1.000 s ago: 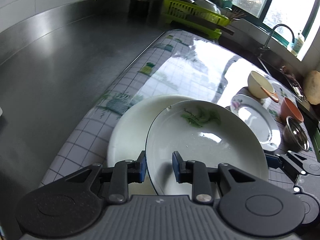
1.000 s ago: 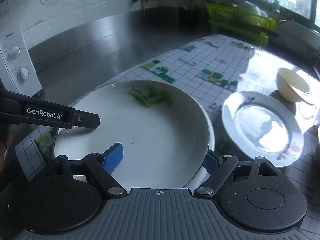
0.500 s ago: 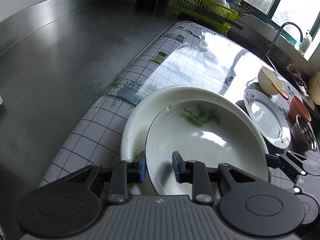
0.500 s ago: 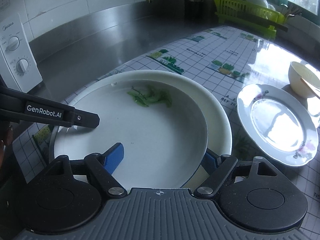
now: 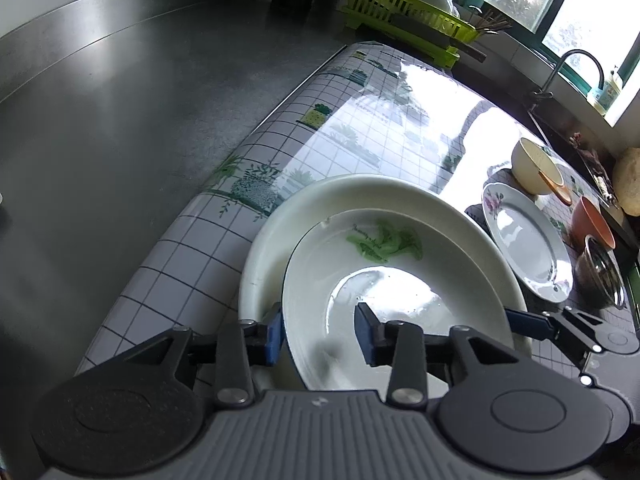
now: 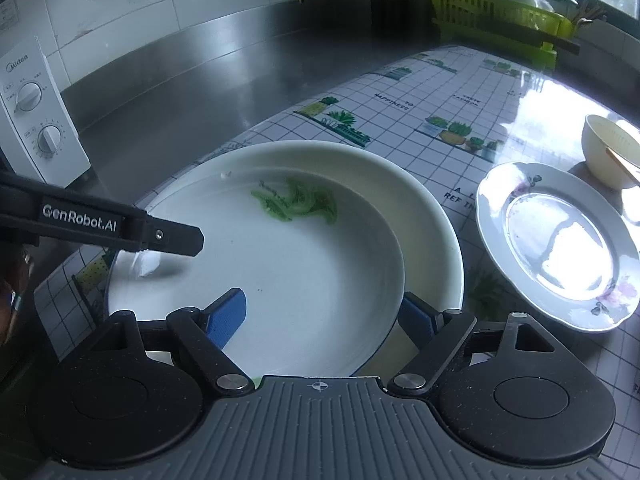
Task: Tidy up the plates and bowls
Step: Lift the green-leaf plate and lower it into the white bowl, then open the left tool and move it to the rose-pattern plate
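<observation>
A white blue-rimmed plate (image 5: 400, 292) (image 6: 300, 272) with green leaf scraps (image 5: 384, 240) lies nested in a larger white dish (image 5: 360, 184) (image 6: 432, 216) on the checked tablecloth. My left gripper (image 5: 320, 334) straddles this plate's near left rim. Its jaws are opening, and the inner pad stands clear of the plate. My right gripper (image 6: 320, 316) is open wide across the plate's near right edge, one pad over the inside and one outside under the rim. One of the left gripper's fingers (image 6: 172, 236) reaches over the plate from the left.
To the right lie a flowered plate (image 5: 524, 240) (image 6: 556, 244), a cream bowl with a spoon (image 5: 536, 168) (image 6: 608, 148), an orange bowl (image 5: 592, 224) and a metal bowl (image 5: 600, 276). A green dish rack (image 5: 400, 4) stands at the back. A microwave (image 6: 36, 120) sits left, on the steel counter (image 5: 120, 120).
The plate with the greens has come down from an offset tilt and now sits inside the larger dish. The left gripper's pads have spread apart. The right gripper's jaws look unchanged.
</observation>
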A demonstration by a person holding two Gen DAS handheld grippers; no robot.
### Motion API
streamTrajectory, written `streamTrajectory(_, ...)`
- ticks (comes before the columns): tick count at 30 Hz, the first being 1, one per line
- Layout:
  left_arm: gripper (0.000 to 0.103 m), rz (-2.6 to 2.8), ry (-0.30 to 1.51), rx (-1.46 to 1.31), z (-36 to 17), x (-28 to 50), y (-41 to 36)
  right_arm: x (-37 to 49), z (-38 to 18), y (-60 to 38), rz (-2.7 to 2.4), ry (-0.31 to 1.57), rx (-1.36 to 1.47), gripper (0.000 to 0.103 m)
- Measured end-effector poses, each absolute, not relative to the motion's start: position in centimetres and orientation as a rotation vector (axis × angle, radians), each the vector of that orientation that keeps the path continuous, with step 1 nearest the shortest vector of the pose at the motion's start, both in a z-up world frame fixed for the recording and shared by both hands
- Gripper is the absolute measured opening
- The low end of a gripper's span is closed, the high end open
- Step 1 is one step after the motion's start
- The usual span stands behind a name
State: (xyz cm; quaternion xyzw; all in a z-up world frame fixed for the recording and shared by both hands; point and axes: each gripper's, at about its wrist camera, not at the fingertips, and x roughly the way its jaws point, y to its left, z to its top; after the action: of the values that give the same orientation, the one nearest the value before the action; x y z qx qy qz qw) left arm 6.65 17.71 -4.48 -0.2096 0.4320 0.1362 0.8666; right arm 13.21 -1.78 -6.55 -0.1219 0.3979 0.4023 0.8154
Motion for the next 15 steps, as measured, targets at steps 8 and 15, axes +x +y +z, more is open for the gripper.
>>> streamTrajectory(8,0.052,0.299,0.865,-0.391,-3.0,6.5,17.3,12.4,-5.5,-2.0,0.847,0.759,-0.322,0.091)
streamTrajectory(15,0.063,0.278,0.848,-0.364,-1.9,6.8,16.3,12.4,-4.3,-3.6,0.824,0.74,-0.293,0.092)
